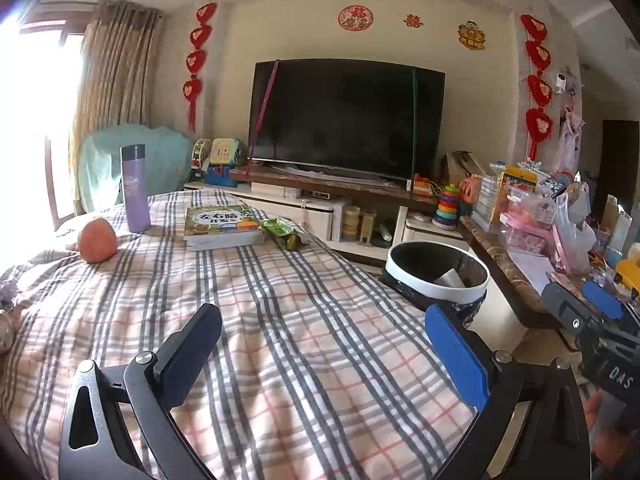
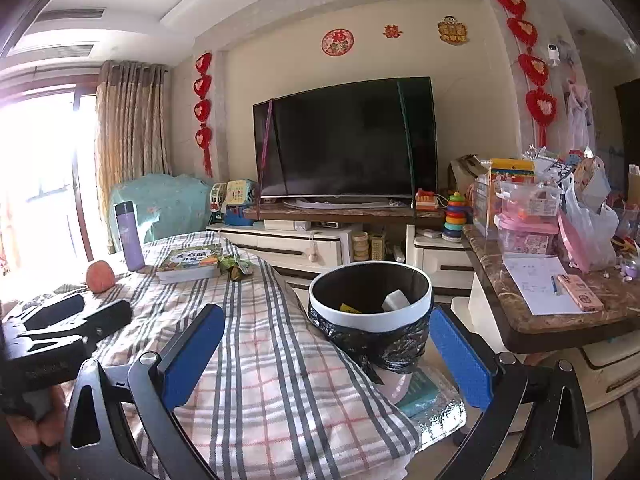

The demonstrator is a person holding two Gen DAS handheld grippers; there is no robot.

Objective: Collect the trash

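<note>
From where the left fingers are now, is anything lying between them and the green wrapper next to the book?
Nothing visible does. Only bare plaid blanket lies between the open left gripper and the green wrapper. The book sits beside the wrapper, to its left, not in front.

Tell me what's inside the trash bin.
Inside the trash bin: a white crumpled piece and a yellow scrap. The bin's near wall hides the bottom.
</note>
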